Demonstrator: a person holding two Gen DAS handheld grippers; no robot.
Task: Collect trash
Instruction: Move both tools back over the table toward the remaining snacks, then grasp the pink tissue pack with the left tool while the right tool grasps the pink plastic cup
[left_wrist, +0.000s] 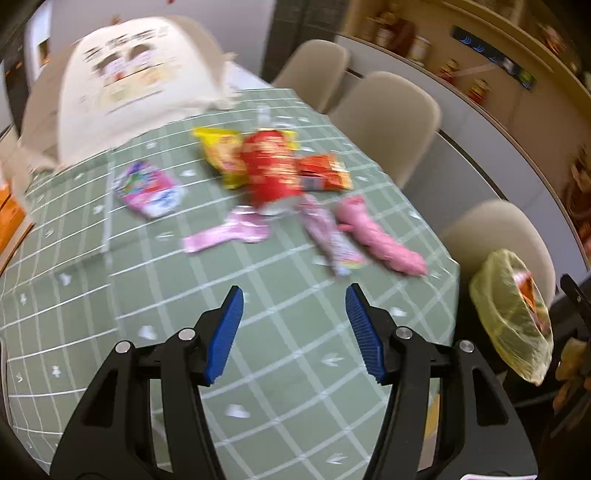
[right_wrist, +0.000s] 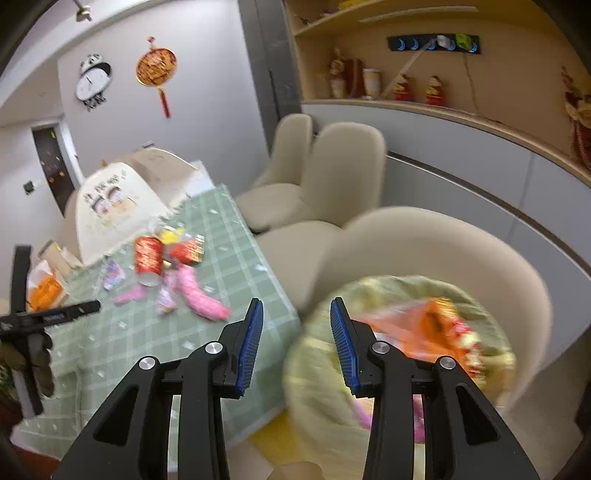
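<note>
Both grippers are spread with nothing between the blue pads: the left gripper (left_wrist: 294, 332) over the table's (left_wrist: 258, 332) near end, the right gripper (right_wrist: 296, 341) off its edge beside the yellow trash bag (right_wrist: 406, 332). Wrappers (left_wrist: 236, 232) and a red can (left_wrist: 271, 166) lie mid-table.

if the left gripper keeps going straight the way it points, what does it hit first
Probably the bare green checked tablecloth just ahead of the open left gripper. Nothing lies between its fingertips and the cloth; the nearest wrappers, a pink wrapper among them, lie farther on. Depth is uncertain.
</note>
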